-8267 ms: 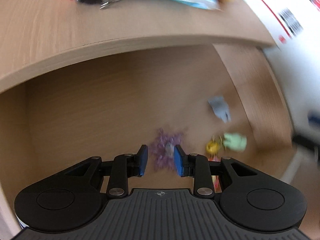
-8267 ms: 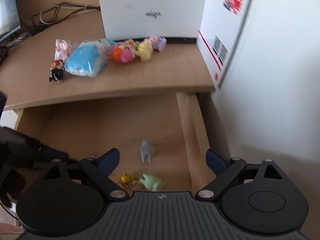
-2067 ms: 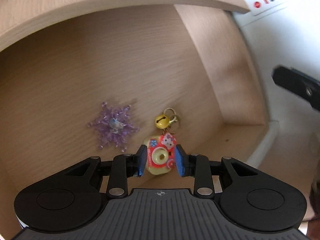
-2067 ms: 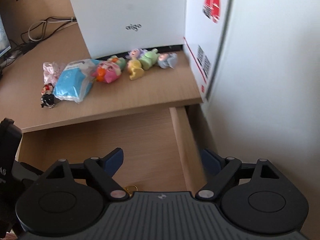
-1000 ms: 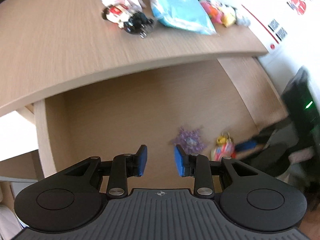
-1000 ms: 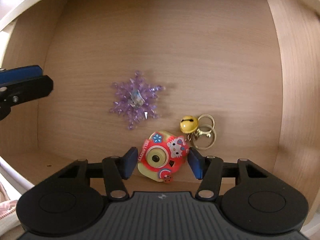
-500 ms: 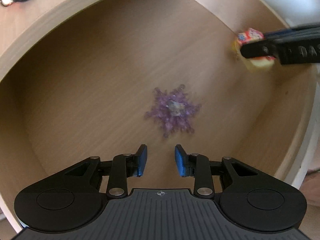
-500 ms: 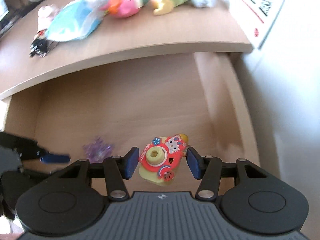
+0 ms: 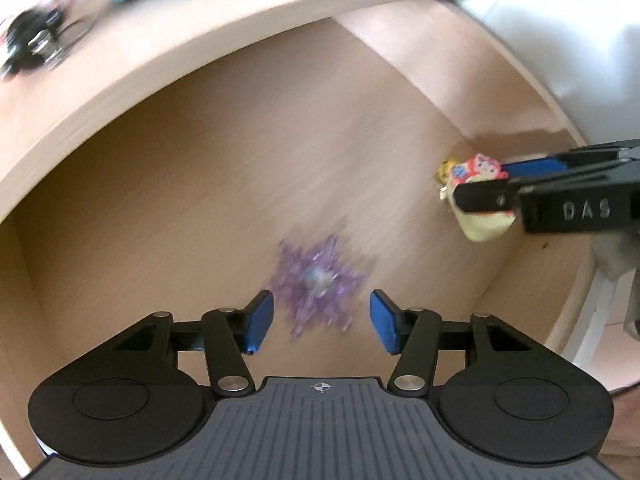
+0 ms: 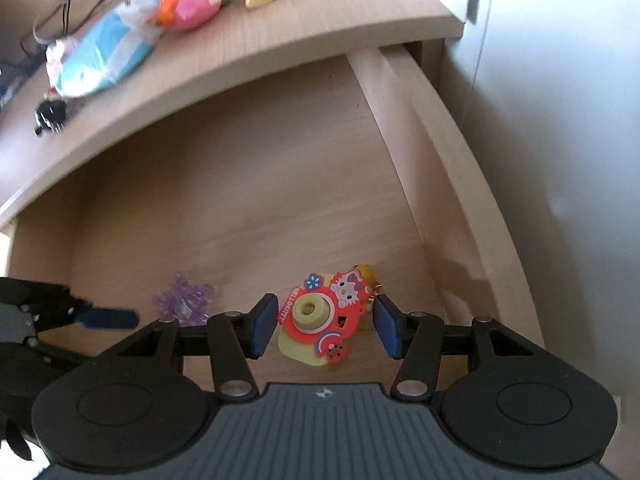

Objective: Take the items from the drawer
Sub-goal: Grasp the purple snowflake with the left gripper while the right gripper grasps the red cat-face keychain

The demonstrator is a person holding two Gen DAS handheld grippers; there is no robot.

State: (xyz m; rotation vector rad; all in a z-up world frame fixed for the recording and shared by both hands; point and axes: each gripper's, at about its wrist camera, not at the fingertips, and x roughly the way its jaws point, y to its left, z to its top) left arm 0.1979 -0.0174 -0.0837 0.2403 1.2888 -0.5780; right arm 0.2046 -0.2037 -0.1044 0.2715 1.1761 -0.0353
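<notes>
Left gripper [image 9: 322, 322], jaws just opened wide, stands over the purple snowflake [image 9: 318, 280] on the drawer [image 9: 160, 200] floor; lower until both fingers flank it. Right gripper [image 10: 326, 330] clamps the toy camera [image 10: 320, 320], lifted clear.

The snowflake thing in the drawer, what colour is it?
Purple. The snowflake charm shows best in the left wrist view, though blurred.

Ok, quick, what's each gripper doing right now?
Left gripper: open, just widened, above the purple snowflake charm.
Right gripper: shut on the red-and-yellow toy camera keychain.
</notes>
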